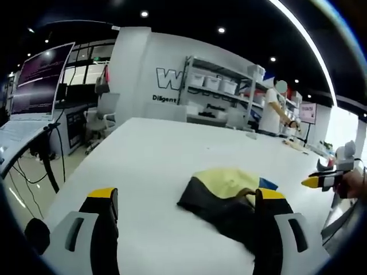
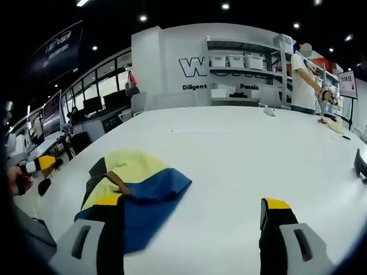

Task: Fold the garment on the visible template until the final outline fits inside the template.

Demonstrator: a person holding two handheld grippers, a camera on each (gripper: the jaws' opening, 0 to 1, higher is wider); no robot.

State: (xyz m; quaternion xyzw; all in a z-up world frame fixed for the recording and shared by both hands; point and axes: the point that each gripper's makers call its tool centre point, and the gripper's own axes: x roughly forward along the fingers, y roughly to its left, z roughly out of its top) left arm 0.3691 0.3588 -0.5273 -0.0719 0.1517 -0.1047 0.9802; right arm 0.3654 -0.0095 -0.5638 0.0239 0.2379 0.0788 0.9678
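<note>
1. The left claw (image 1: 186,215) hangs above the white tabletop (image 1: 143,154) with its two yellow-tipped jaws spread wide apart and nothing between them.
2. The right claw (image 2: 192,220) is likewise wide open over the tabletop (image 2: 241,149), gripping nothing.
3. The garment (image 1: 229,197) lies bunched on the tabletop; in the left gripper view it sits just ahead of the left claw, toward its right jaw, which overlaps the dark near edge of the cloth in the picture. Whether jaw and cloth touch cannot be told.
4. In the right gripper view the garment (image 2: 135,183) lies ahead of the right claw's left jaw, its blue part reaching down beside that jaw. Pale yellow, black and blue panels show, with a brown strip across the middle.
5. To the right of the garment in the left gripper view, the other claw (image 1: 327,179) comes in at the picture's edge, held in a hand, apart from the cloth.
6. To the left of the garment in the right gripper view, the other claw (image 2: 40,166) shows at the edge, also apart from the cloth.
7. Well beyond the garment, past the tabletop's far side, a person (image 2: 304,77) in a white top stands by shelves (image 2: 243,63) holding white bins.
8. Far to the left of the garment in the left gripper view, a lit monitor (image 1: 43,80) stands on another desk.
</note>
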